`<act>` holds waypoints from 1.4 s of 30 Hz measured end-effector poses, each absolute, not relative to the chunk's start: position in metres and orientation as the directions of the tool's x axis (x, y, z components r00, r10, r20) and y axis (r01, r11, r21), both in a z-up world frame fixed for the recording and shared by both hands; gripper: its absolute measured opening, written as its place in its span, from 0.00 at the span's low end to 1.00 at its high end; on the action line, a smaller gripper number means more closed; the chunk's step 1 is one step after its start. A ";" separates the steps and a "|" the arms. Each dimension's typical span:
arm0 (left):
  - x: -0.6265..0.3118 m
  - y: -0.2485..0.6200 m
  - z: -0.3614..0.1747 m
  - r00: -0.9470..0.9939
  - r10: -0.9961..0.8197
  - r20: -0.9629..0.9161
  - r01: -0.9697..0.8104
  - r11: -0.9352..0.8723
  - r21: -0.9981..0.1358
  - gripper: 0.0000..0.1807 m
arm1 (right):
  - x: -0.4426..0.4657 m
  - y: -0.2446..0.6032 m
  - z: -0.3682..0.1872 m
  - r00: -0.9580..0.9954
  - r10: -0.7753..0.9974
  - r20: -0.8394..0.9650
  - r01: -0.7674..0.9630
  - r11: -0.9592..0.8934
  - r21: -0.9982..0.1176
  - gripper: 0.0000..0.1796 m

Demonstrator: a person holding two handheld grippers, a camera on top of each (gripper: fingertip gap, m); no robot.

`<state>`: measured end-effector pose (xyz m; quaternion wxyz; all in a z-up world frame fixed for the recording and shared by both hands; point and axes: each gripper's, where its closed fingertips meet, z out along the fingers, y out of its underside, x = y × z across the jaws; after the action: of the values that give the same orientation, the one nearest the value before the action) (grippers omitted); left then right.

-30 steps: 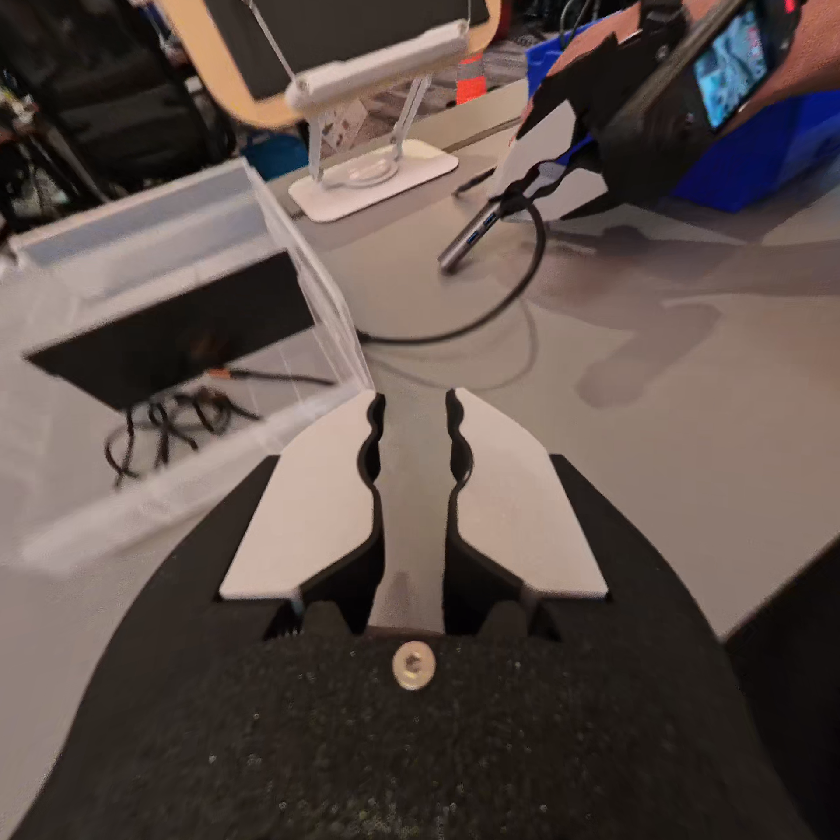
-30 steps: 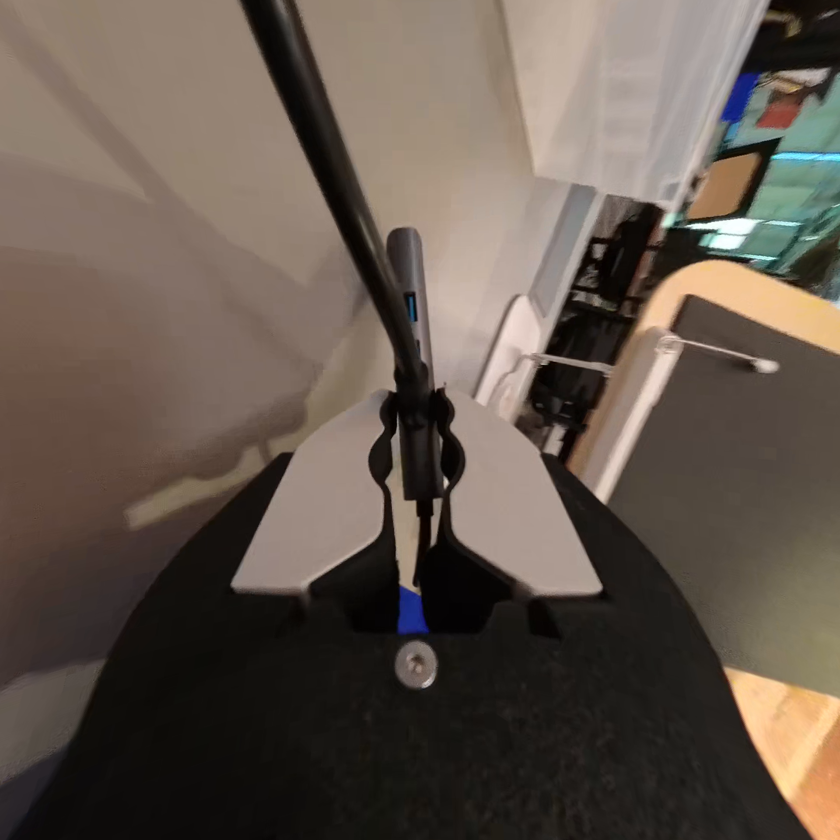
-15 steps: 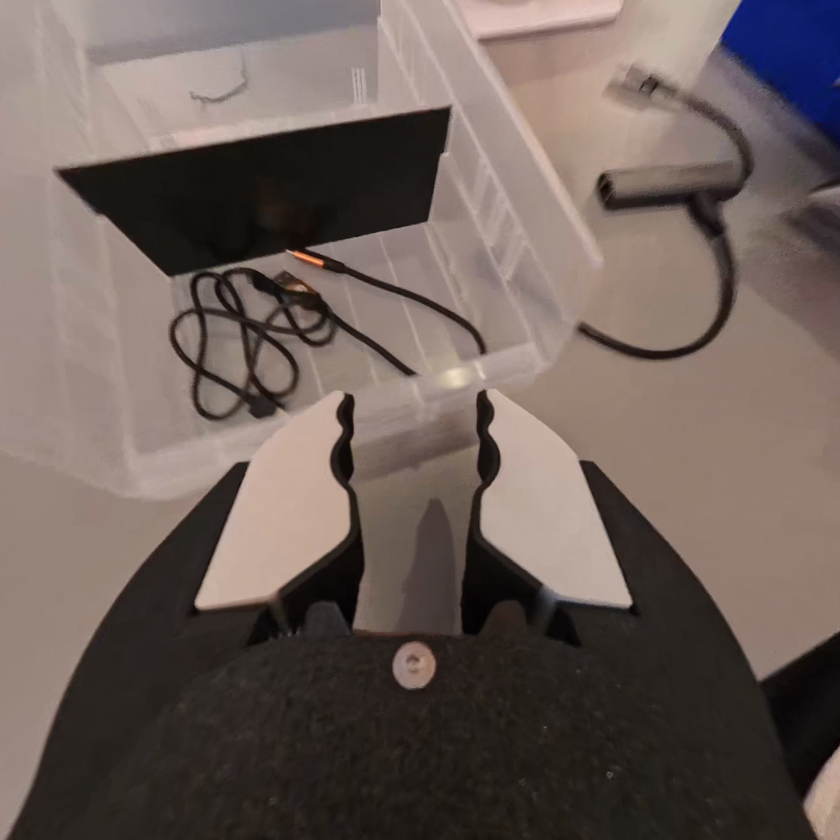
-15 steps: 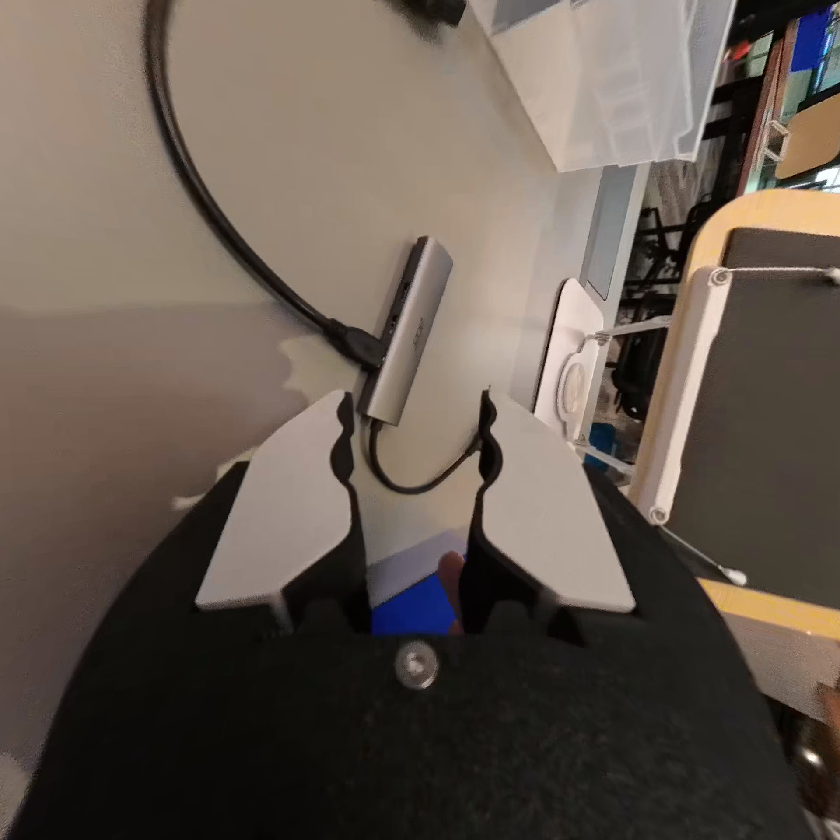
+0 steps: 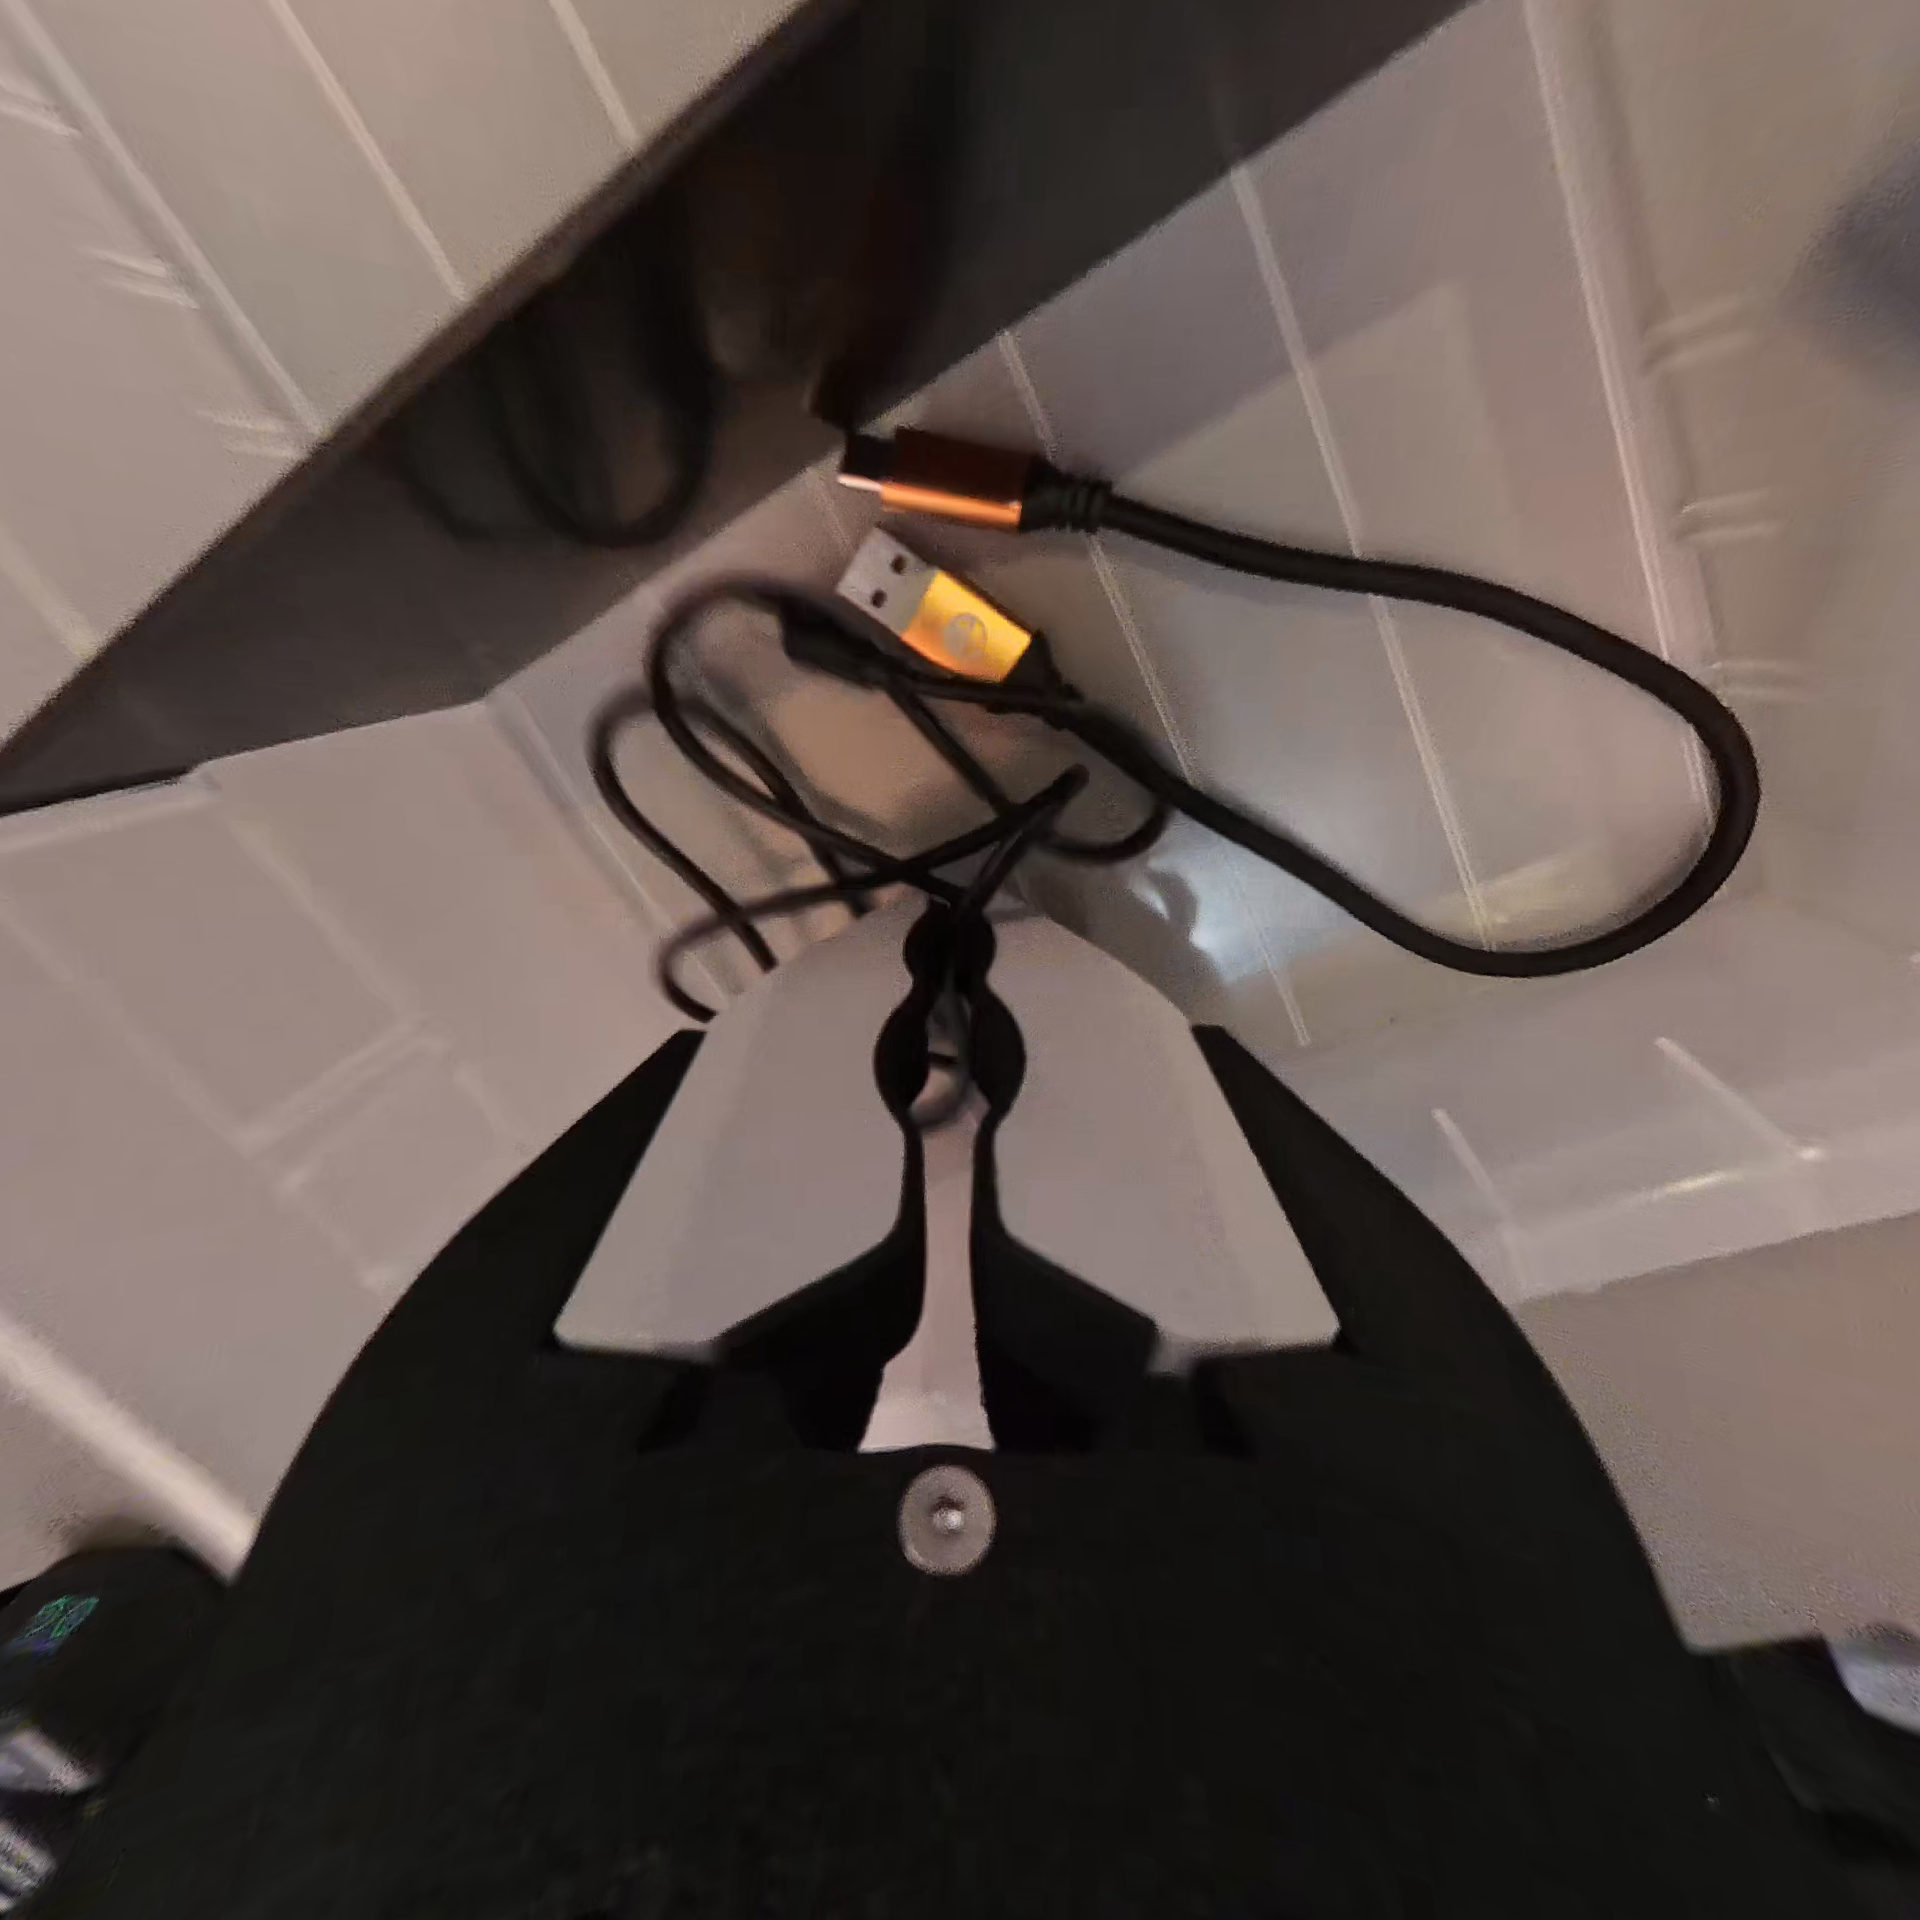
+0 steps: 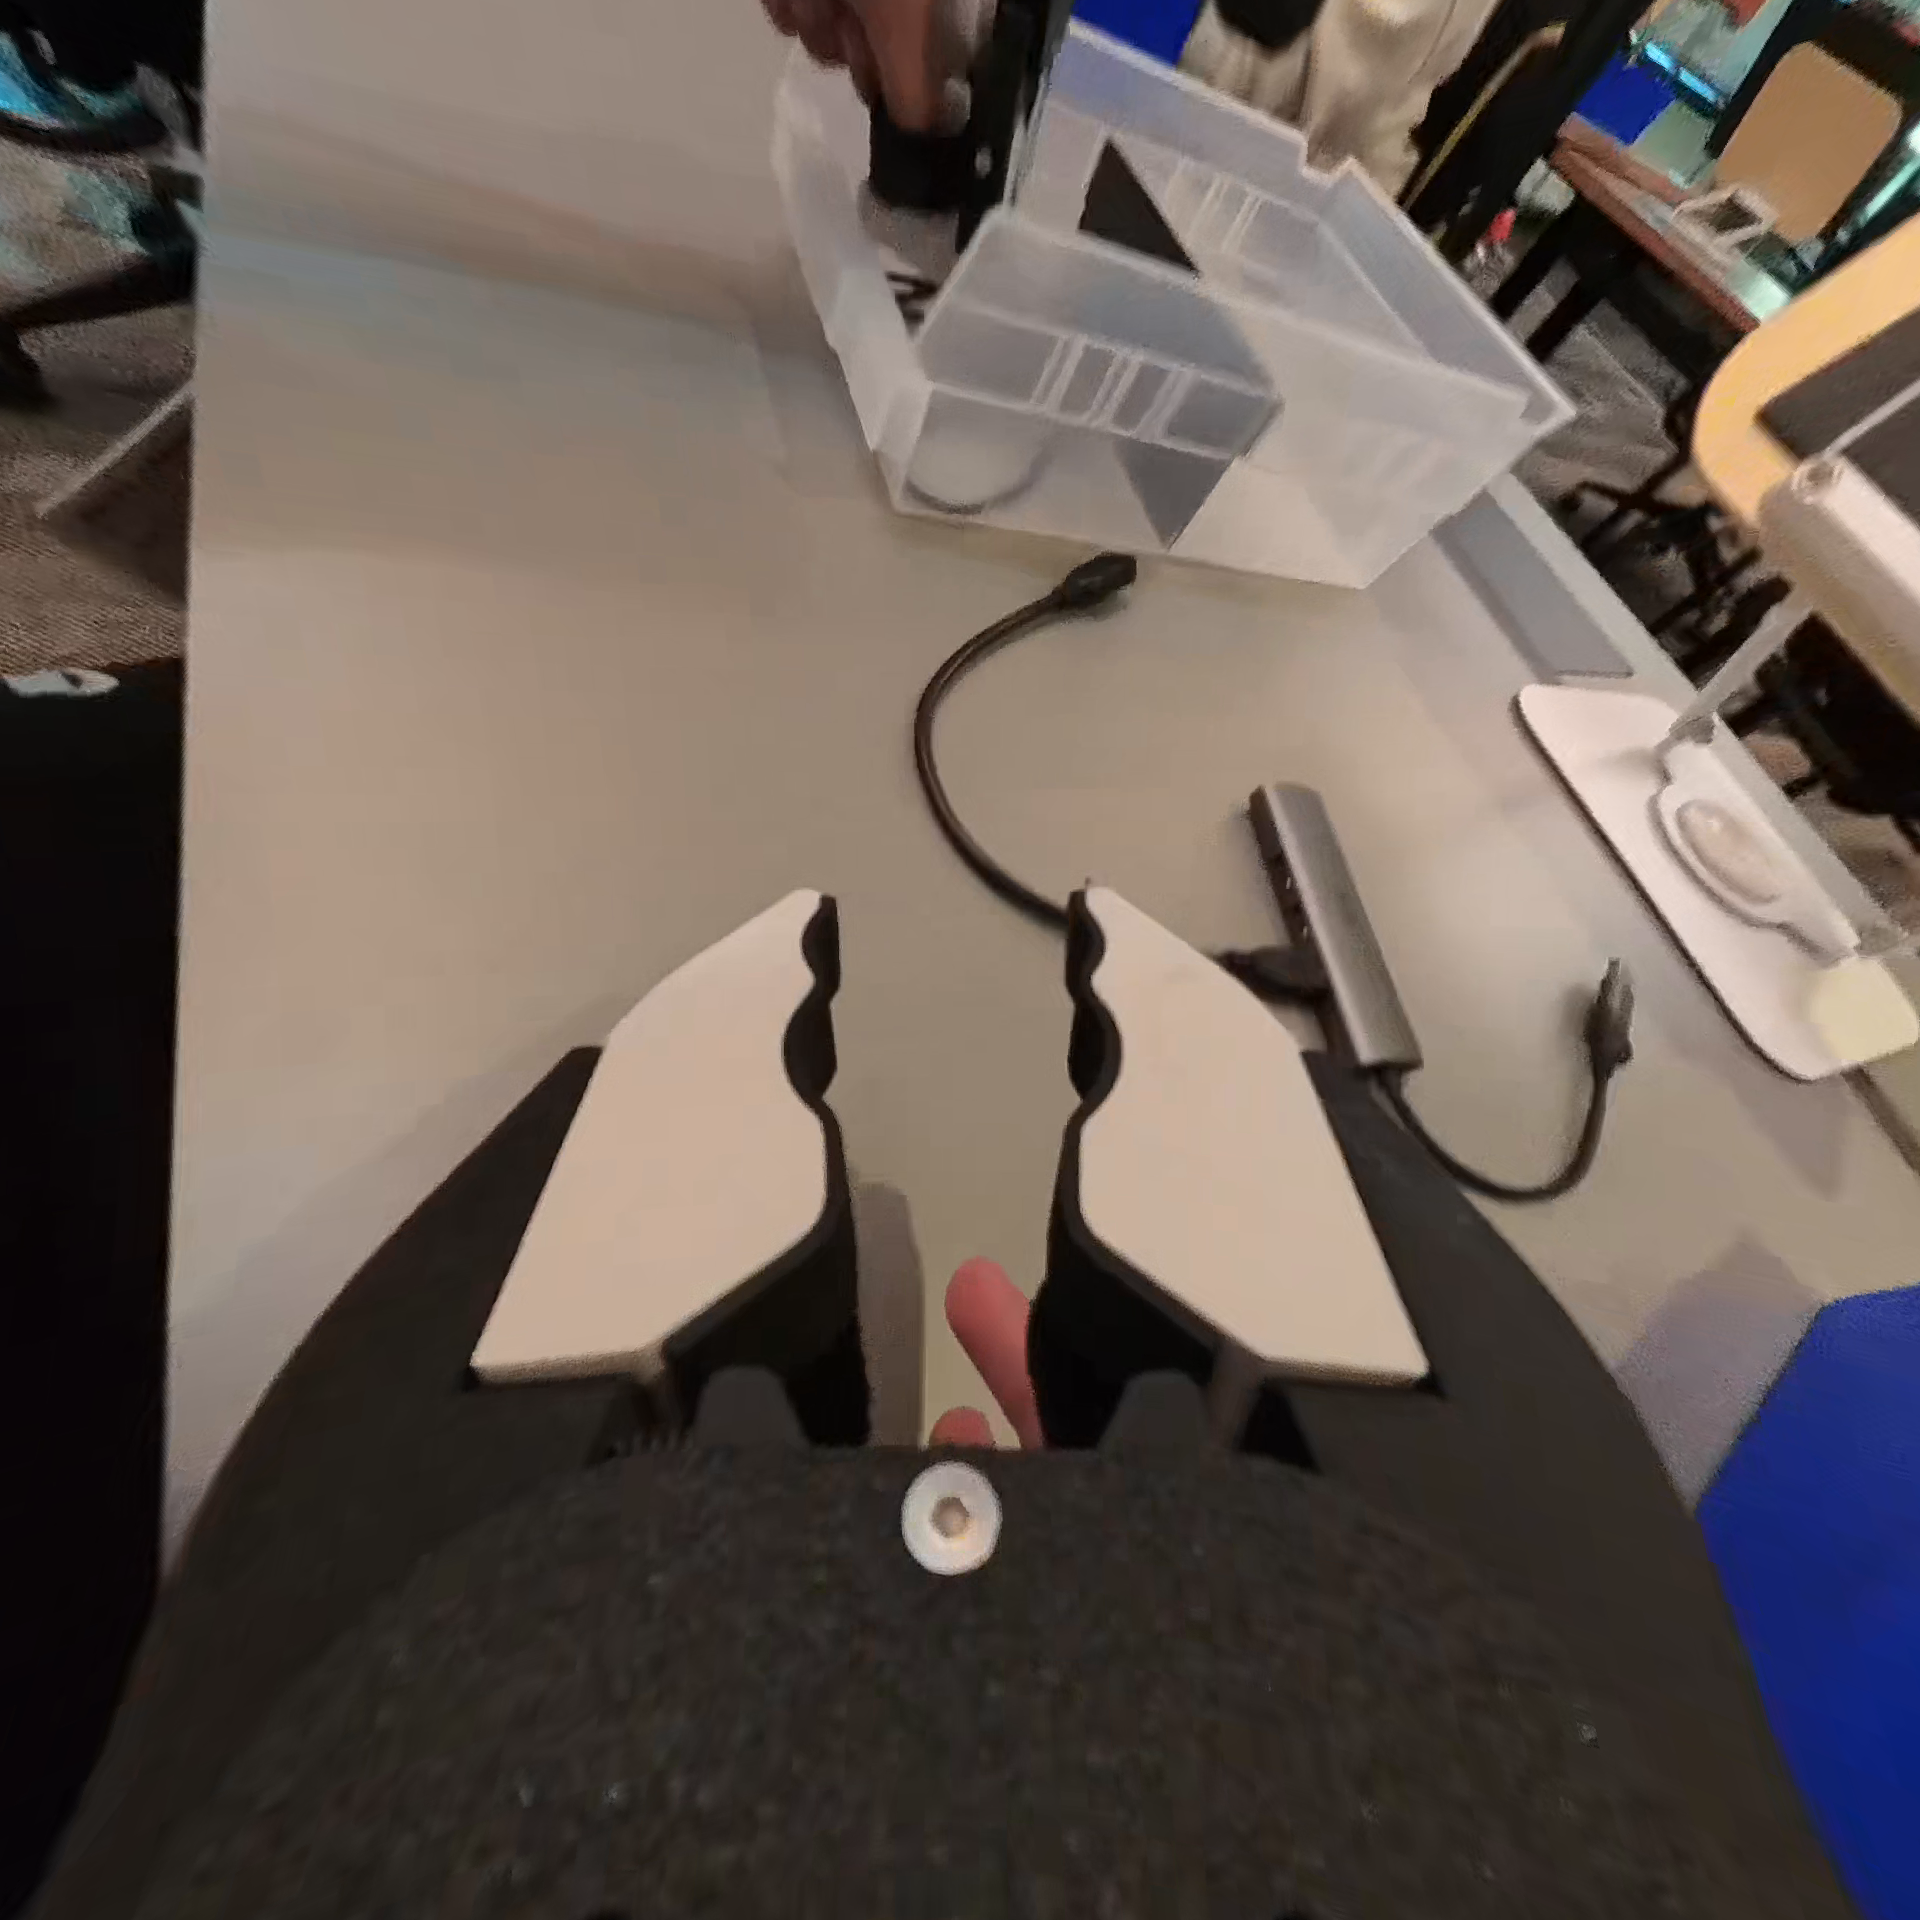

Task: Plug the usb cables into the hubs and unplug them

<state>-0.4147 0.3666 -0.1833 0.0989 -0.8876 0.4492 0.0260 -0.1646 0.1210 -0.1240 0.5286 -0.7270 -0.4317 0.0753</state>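
Over the pale table (image 6: pixel 499 727), the right gripper (image 6: pixel 951 914) hangs with its jaws apart and empty, a grey hub (image 6: pixel 1335 930) with black cables (image 6: pixel 961 769) lying just beside its right finger, a clear plastic bin (image 6: pixel 1382 416) farther off.

You are working in what looks like an office or lab workroom. You have a pale work table (image 6: pixel 520 623) with a clear plastic storage bin (image 6: pixel 1351 343) on it, beside a white stand base (image 6: pixel 1621 831) at the table's edge. Beyond your table you can see dark office chairs (image 6: pixel 73 208) on grey carpet (image 6: pixel 83 540), another desk (image 6: pixel 1662 260) with equipment on it, and blue bins (image 6: pixel 1818 1558) close by.
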 end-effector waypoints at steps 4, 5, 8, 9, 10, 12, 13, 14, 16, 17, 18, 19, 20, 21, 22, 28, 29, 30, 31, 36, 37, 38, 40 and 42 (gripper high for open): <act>-0.411 0.366 -0.130 0.639 -0.726 -0.254 -0.757 -0.536 -0.373 0.00 | -0.158 0.106 -0.132 0.696 0.666 0.268 0.468 -0.137 -0.873 0.21; -0.408 0.361 -0.109 0.648 -0.708 -0.279 -0.743 -0.508 -0.436 0.00 | -0.156 0.104 -0.132 0.718 0.648 0.254 0.441 -0.141 -0.886 0.21; -0.391 0.332 -0.035 0.675 -0.675 -0.297 -0.665 -0.383 -0.641 0.00 | -0.148 0.106 -0.130 0.756 0.611 0.233 0.398 -0.148 -0.905 0.20; -0.381 0.316 -0.012 0.672 -0.686 -0.278 -0.633 -0.336 -0.698 0.00 | -0.147 0.107 -0.127 0.762 0.605 0.229 0.385 -0.140 -0.912 0.20; -0.371 0.300 0.009 0.669 -0.700 -0.251 -0.595 -0.301 -0.745 0.00 | -0.144 0.109 -0.124 0.767 0.600 0.225 0.375 -0.136 -0.917 0.20; -0.350 0.267 0.037 0.639 -0.744 -0.198 -0.531 -0.241 -0.812 0.00 | -0.139 0.112 -0.120 0.779 0.588 0.217 0.358 -0.132 -0.924 0.20; -0.336 0.251 0.041 0.616 -0.773 -0.150 -0.497 -0.233 -0.836 0.00 | -0.138 0.113 -0.119 0.779 0.591 0.207 0.350 -0.136 -0.927 0.20; -0.322 0.236 0.040 0.594 -0.800 -0.082 -0.454 -0.249 -0.856 0.00 | -0.136 0.113 -0.120 0.782 0.592 0.196 0.343 -0.144 -0.928 0.20; -0.290 0.206 0.018 0.531 -0.845 0.059 -0.404 -0.314 -0.859 0.00 | -0.133 0.113 -0.122 0.792 0.583 0.179 0.325 -0.156 -0.933 0.20; -0.277 0.196 -0.001 0.527 -0.844 0.098 -0.400 -0.348 -0.848 0.00 | -0.132 0.112 -0.124 0.794 0.583 0.169 0.319 -0.164 -0.933 0.20; -0.268 0.190 -0.024 0.532 -0.838 0.117 -0.417 -0.380 -0.826 0.00 | -0.130 0.112 -0.124 0.797 0.582 0.163 0.315 -0.170 -0.934 0.19; -0.258 0.183 -0.048 0.536 -0.830 0.154 -0.423 -0.422 -0.802 0.00 | -0.128 0.112 -0.123 0.802 0.575 0.160 0.309 -0.170 -0.936 0.19; -0.247 0.175 -0.069 0.533 -0.818 0.218 -0.414 -0.476 -0.776 0.00 | -0.126 0.113 -0.123 0.807 0.568 0.161 0.306 -0.169 -0.937 0.18; -0.237 0.168 -0.088 0.533 -0.800 0.274 -0.401 -0.524 -0.751 0.00 | -0.123 0.113 -0.123 0.810 0.564 0.159 0.304 -0.173 -0.937 0.18; -0.231 0.165 -0.106 0.550 -0.781 0.296 -0.399 -0.558 -0.727 0.00 | -0.121 0.113 -0.123 0.813 0.561 0.156 0.301 -0.176 -0.937 0.18; -0.196 0.130 -0.145 0.472 -0.764 0.441 -0.426 -0.635 -0.644 0.23 | -0.111 0.113 -0.123 0.825 0.543 0.154 0.296 -0.184 -0.937 0.19; -0.194 0.131 -0.133 0.442 -0.783 0.437 -0.413 -0.610 -0.676 0.27 | -0.111 0.112 -0.123 0.827 0.542 0.152 0.294 -0.185 -0.938 0.19; -0.195 0.135 -0.119 0.412 -0.814 0.409 -0.407 -0.566 -0.717 0.29 | -0.110 0.112 -0.123 0.828 0.541 0.149 0.291 -0.187 -0.938 0.20; -0.196 0.141 -0.106 0.374 -0.854 0.361 -0.420 -0.504 -0.755 0.31 | -0.109 0.113 -0.123 0.829 0.540 0.144 0.287 -0.189 -0.939 0.20; -0.244 0.219 -0.054 0.344 -0.938 -0.038 -0.626 -0.199 -0.754 0.34 | -0.110 0.113 -0.125 0.825 0.550 0.127 0.281 -0.204 -0.938 0.20; -0.259 0.232 -0.044 0.358 -0.931 -0.066 -0.636 -0.192 -0.747 0.33 | -0.109 0.112 -0.124 0.827 0.548 0.130 0.279 -0.199 -0.939 0.20; -0.275 0.244 -0.042 0.384 -0.920 -0.072 -0.661 -0.220 -0.718 0.33 | -0.108 0.111 -0.124 0.829 0.544 0.133 0.280 -0.196 -0.940 0.20; -0.316 0.273 -0.061 0.474 -0.878 -0.066 -0.726 -0.348 -0.593 0.32 | -0.106 0.110 -0.124 0.830 0.540 0.136 0.282 -0.197 -0.939 0.19; -0.352 0.302 -0.097 0.592 -0.805 -0.033 -0.734 -0.522 -0.434 0.30 | -0.106 0.109 -0.125 0.828 0.546 0.127 0.279 -0.204 -0.938 0.19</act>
<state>-0.3525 0.3018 -0.0972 0.2060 -0.8682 0.4432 -0.0861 -0.1061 0.1094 -0.1250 0.5706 -0.7671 -0.2690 0.1171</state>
